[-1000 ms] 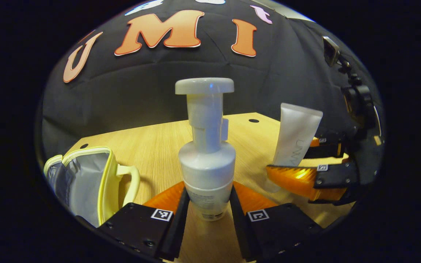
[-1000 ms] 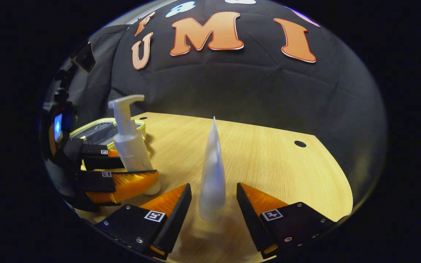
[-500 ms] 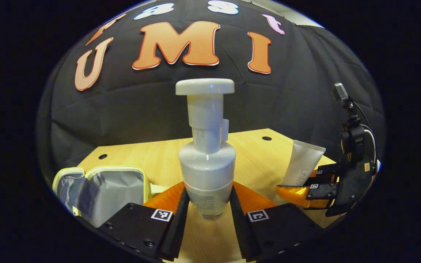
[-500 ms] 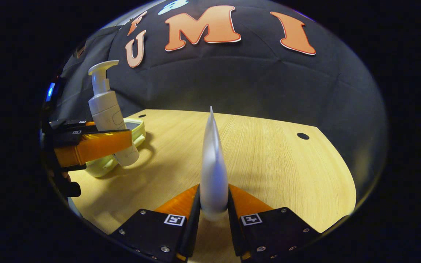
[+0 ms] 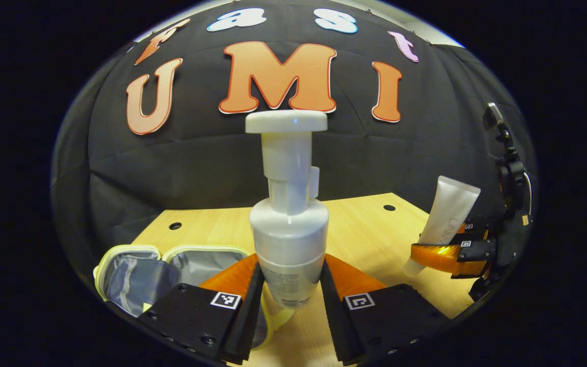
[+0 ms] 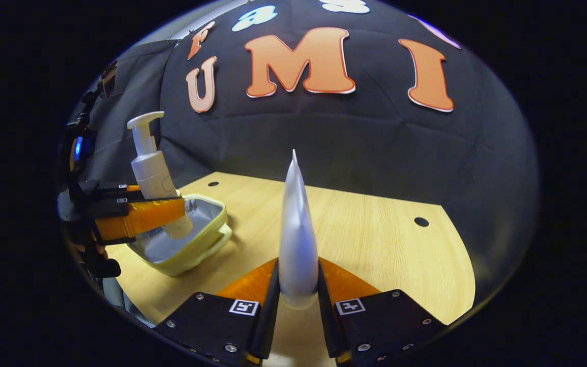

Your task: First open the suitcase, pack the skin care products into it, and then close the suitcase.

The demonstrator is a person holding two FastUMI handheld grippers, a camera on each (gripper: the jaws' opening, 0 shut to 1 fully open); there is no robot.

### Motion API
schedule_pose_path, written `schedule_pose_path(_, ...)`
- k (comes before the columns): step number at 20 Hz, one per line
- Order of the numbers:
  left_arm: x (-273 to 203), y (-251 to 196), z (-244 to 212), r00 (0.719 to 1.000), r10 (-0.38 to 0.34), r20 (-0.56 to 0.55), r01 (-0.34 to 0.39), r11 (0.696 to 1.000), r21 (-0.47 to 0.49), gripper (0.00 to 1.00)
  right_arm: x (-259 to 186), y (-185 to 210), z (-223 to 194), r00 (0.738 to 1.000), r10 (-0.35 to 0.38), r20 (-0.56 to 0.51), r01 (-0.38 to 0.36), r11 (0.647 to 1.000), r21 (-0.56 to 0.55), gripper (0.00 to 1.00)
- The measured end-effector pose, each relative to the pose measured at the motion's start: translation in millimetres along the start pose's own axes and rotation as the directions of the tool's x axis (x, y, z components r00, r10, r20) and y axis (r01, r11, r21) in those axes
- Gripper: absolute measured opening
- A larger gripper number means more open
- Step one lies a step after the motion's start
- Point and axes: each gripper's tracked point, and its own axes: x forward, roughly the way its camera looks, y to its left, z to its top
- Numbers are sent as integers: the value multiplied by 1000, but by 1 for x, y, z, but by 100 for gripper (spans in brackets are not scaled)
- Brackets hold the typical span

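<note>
A white pump bottle (image 5: 288, 224) stands upright between my left gripper's (image 5: 288, 285) fingers, which press on its lower body and hold it above the table. Below it lies the open pale yellow suitcase (image 5: 135, 272) with a grey lining. In the right gripper view the same pump bottle (image 6: 153, 173) hangs over the open suitcase (image 6: 191, 239) at the left. My right gripper (image 6: 297, 290) is shut on a white tube (image 6: 296, 239), held upright with its thin crimped end up. The left gripper view has that tube (image 5: 446, 219) off to the right.
The wooden table (image 6: 375, 239) has small round holes (image 6: 421, 221) near its far edge. The black cloth wall rises right behind the table. The suitcase's handle (image 6: 224, 235) points toward the table's middle.
Both grippers have risen with their items. The right gripper went from open around the tube to shut on it. The pump bottle moved left, over the open suitcase.
</note>
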Motion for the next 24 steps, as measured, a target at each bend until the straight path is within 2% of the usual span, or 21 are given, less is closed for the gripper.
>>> schedule_pose_path(6,-29,51,36,998,48,29,-48,999,13,57,-5,44,65,996,38,86,-38,999,-1,41)
schedule_pose_path(12,-48,106,42,996,87,29,-88,996,27,57,-2,98,91,990,81,117,-80,997,-15,41)
schedule_pose_path(19,-38,161,-13,991,82,-101,-81,997,12,57,16,153,88,991,99,91,-99,995,-6,41)
schedule_pose_path(24,-15,186,-68,968,61,-245,-67,998,-15,57,35,176,82,994,94,59,-96,995,18,41)
